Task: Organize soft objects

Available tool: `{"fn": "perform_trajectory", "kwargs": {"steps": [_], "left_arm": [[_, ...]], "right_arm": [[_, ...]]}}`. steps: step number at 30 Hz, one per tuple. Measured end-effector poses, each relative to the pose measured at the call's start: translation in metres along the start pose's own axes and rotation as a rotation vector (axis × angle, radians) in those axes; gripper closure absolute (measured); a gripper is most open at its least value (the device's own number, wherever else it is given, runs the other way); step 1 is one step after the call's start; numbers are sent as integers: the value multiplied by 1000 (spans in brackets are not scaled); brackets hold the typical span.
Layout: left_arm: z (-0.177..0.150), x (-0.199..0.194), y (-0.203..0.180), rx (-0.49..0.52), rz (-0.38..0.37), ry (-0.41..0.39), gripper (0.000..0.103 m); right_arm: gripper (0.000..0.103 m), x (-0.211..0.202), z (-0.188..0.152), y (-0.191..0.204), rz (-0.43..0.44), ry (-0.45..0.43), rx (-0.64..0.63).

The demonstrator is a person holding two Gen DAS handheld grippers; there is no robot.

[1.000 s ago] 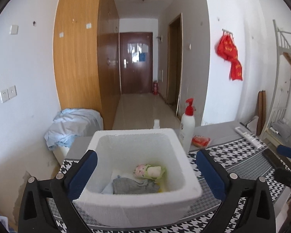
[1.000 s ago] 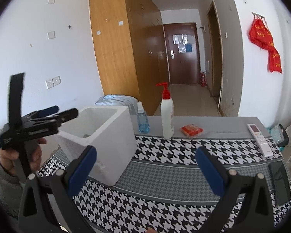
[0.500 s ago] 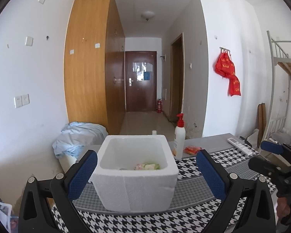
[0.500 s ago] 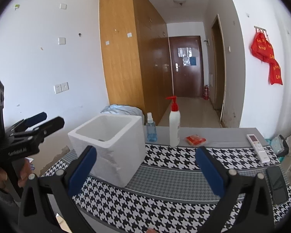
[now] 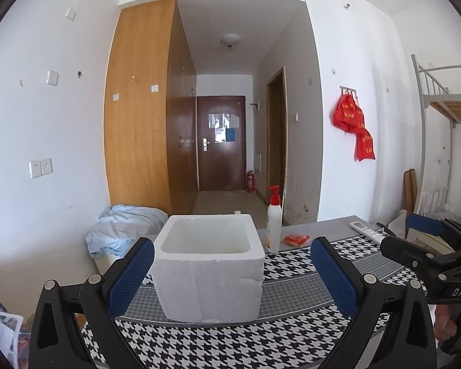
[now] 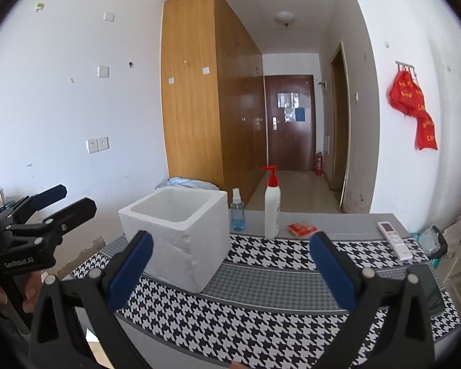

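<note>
A white foam box [image 5: 209,264] stands on the houndstooth tablecloth [image 5: 218,341]; from this low angle its inside is hidden. My left gripper [image 5: 230,246] is open and empty, held back from the box's near wall with its blue pads [image 5: 132,273] to either side in the image. In the right wrist view the box [image 6: 181,230] sits left of centre. My right gripper [image 6: 230,240] is open too, with nothing between its fingers, over the cloth to the right of the box. Each gripper shows in the other's view: the right gripper [image 5: 405,235], the left gripper [image 6: 73,200], both held by hands.
Behind the box stand a white pump bottle [image 6: 272,212] with a red top and a small blue spray bottle [image 6: 238,215]. A red packet [image 6: 302,228], a white remote [image 6: 395,240] and a dark phone [image 6: 430,289] lie to the right. A blue cloth heap [image 5: 123,227] lies beyond the table's left end.
Both grippers have drawn back and lowered from the box. The grey cloth and the plush toy seen inside it a second ago are out of sight behind its wall.
</note>
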State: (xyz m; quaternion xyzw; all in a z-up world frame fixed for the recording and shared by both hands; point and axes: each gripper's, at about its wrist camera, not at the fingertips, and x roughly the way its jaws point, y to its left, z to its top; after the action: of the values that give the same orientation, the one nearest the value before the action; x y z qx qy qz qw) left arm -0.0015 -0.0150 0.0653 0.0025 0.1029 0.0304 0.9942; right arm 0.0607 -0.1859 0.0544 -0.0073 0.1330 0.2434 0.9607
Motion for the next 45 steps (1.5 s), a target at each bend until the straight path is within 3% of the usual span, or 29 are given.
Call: {"fn": "perform_trajectory", "kwargs": {"steps": [14,23,30,36,45], "left_arm": [[-32,-26,-5,-16,35,-52,1],[-52,-31,-13,-8,19,-37,1],[-64,-28,-10,-23,55,-31,1],[-73,-29,-13,-20,71,-39,1],[-82,-29,-10,-28,69,-25,1]], "right_arm": [[0,-16,-20,10,-27,-66,-26],[0,-16,-37,11,-11,-55,-21],[0,-14,-52,10,-17,-41,-4],[0,-18,-59,12,-53,-87,-25],[0,-21,-68,14,-41,-87,-16]]}}
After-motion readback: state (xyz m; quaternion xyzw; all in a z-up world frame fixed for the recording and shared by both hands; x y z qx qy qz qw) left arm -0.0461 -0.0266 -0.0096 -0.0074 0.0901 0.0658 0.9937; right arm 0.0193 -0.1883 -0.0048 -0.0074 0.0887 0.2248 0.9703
